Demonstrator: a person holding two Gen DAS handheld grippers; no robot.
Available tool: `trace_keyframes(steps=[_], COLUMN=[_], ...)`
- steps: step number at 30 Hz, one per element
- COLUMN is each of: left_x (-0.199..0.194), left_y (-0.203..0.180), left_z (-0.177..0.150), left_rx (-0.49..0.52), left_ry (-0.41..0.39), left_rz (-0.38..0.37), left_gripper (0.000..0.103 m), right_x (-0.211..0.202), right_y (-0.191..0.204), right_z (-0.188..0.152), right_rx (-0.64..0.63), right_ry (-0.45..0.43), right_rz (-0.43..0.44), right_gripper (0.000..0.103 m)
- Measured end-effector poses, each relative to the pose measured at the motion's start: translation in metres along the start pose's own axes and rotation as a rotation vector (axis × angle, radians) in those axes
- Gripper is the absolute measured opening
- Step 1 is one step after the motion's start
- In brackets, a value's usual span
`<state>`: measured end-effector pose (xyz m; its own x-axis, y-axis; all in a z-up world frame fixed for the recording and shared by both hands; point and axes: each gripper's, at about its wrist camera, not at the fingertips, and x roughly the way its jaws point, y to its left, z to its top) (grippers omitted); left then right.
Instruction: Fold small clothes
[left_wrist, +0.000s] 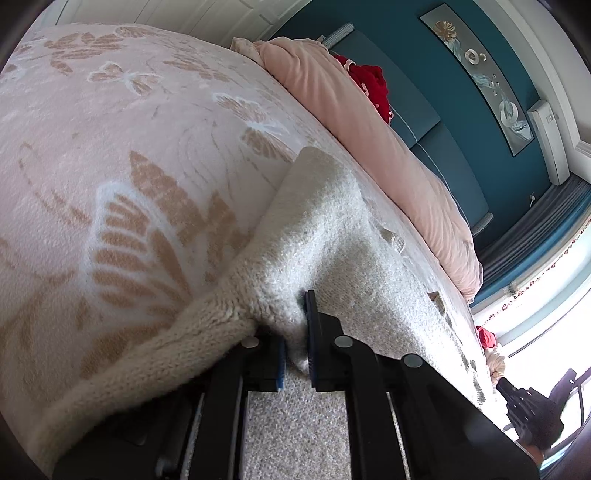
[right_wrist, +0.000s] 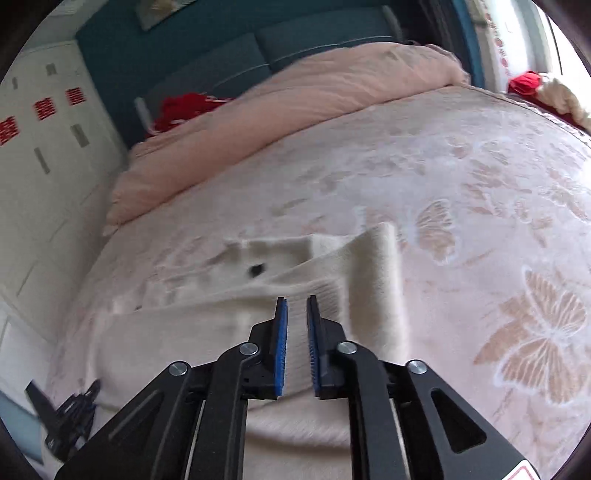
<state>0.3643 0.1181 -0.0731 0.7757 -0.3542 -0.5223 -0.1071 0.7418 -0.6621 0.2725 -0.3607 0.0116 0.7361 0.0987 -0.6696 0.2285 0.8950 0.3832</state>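
- A bed is being used as the work surface; it is covered by a pink blanket (right_wrist: 461, 192) patterned with tan butterflies and leaves.
- A cream knitted garment (right_wrist: 229, 317) is being seen spread on that blanket, near its front edge, with one fold lying across toward the right in the right wrist view.
- A dark spot is being seen on the garment's upper part; what it is cannot be told.
- A bunched edge of the garment is being pinched by the left gripper (left_wrist: 295, 350), its blue pads pressed onto the knit; the fabric is being held lifted from the blanket there.
- The right gripper (right_wrist: 296, 347) is being held above the garment with a narrow gap between its blue pads; nothing is being gripped.
- A rolled pink duvet (right_wrist: 295, 99) is being seen lying along the head of the bed, with a red cloth (right_wrist: 181, 107) beside it.
- A teal padded headboard (left_wrist: 436, 147) and teal wall are being seen behind, with a long framed picture (left_wrist: 480, 77) hung on the wall.
- White cabinet doors (right_wrist: 40, 158) with red markings are being seen at the left of the right wrist view.
- Bright daylight is being let in from a window (left_wrist: 546, 295) at the bedside.
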Motion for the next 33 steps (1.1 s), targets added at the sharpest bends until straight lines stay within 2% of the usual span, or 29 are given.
trace_keyframes(steps=[1,2,4,5,7,8,12,14,16,17,18,19,20,21,23,25,27,30,33], left_x=[0.000,0.000,0.000,0.000,0.000,0.000,-0.005,-0.018,-0.053,-0.083,-0.104,-0.126,-0.149,-0.177,-0.210,-0.232,-0.249,-0.256,-0.253], left_y=[0.000,0.000,0.000,0.000,0.000,0.000,-0.003,-0.002,0.002,0.008,0.013,0.019,0.025,0.035,0.049,0.063,0.065,0.060,0.053], left_z=[0.000,0.000,0.000,0.000,0.000,0.001,0.008,0.010,0.002,-0.006,-0.014,-0.022,-0.030,-0.040,-0.056,-0.073,-0.086,-0.103,-0.111], left_rx=[0.000,-0.001,0.000,0.000,0.000,0.001,-0.024,-0.052,-0.073,-0.093,-0.105,-0.114,-0.120,-0.128,-0.137,-0.140,-0.126,-0.149,-0.163], left_ry=[0.000,0.000,-0.001,0.000,0.000,0.001,0.029,0.076,0.118,0.136,0.147,0.158,0.166,0.169,0.182,0.230,0.222,0.220,0.204], left_rz=[0.000,-0.001,-0.001,0.000,0.001,0.002,-0.005,-0.004,-0.021,-0.064,-0.089,-0.089,-0.067,-0.033,-0.012,0.029,0.021,0.022,0.040], left_gripper=[0.009,0.009,0.009,0.009,0.009,0.009,0.009,0.011,0.021,0.033,0.050,0.059,0.074,0.082,0.083,0.085,0.085,0.089,0.091], right_x=[0.010,0.025,0.058,0.055,0.041,0.026,-0.061,-0.095,-0.131,-0.144,-0.159,-0.168,-0.182,-0.186,-0.199,-0.202,-0.207,-0.199,-0.190], right_y=[0.005,0.008,-0.004,-0.016,-0.031,-0.032,-0.044,-0.062,-0.076,-0.081,-0.088,-0.088,-0.095,-0.096,-0.103,-0.099,-0.092,-0.081,-0.069], right_z=[-0.007,-0.013,-0.031,-0.032,-0.026,-0.024,-0.043,-0.068,-0.101,-0.118,-0.136,-0.150,-0.170,-0.181,-0.208,-0.224,-0.232,-0.238,-0.235], right_rx=[-0.006,-0.023,-0.027,0.040,0.206,0.235,0.179,0.198,0.188,0.174,0.161,0.157,0.156,0.161,0.193,0.221,0.227,0.252,0.255], right_ry=[0.058,0.109,0.205,0.174,0.182,0.172,0.112,0.145,0.185,0.206,0.238,0.257,0.280,0.301,0.329,0.323,0.302,0.309,0.293], right_rz=[0.040,0.041,-0.002,0.042,0.075,0.075,0.016,0.013,-0.013,-0.024,-0.039,-0.044,-0.040,-0.036,-0.009,0.029,0.065,0.129,0.130], right_gripper=[0.013,0.011,0.002,0.000,0.001,0.008,0.018,0.036,0.039,0.042,0.043,0.046,0.050,0.051,0.055,0.061,0.067,0.068,0.068])
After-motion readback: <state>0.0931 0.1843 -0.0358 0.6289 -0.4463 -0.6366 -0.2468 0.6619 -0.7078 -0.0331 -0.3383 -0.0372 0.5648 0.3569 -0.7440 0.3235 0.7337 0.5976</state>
